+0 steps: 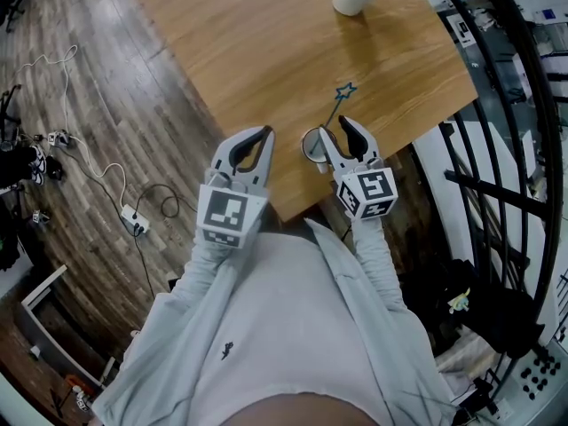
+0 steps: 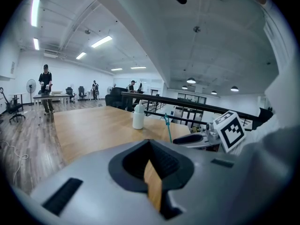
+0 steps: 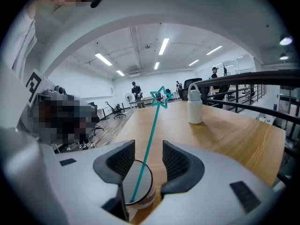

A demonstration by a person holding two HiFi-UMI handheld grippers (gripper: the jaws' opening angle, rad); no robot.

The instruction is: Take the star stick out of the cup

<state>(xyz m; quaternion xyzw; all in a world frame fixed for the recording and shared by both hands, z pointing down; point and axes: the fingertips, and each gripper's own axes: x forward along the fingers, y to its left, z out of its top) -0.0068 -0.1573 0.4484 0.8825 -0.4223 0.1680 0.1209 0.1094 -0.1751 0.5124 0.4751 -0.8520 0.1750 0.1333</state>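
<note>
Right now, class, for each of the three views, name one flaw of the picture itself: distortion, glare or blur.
Head view: fisheye bends the railing and the table edge into curves. Left gripper view: black corners, and the ceiling lamps blow out white. Right gripper view: a mosaic patch at left; the star stick in the cup is crisp.

An open-plan office or lab hall. Strip lights (image 2: 101, 41) line a white ceiling above a wood-plank floor (image 1: 89, 105). A black railing (image 1: 497, 105) runs past the right edge of the wide wooden desk (image 1: 266, 60). Farther off are more desks, office chairs (image 2: 14, 110), a standing fan (image 2: 31, 84) and people (image 2: 45, 86) at work. Cables and a power strip (image 1: 135, 220) trail over the floor.
</note>
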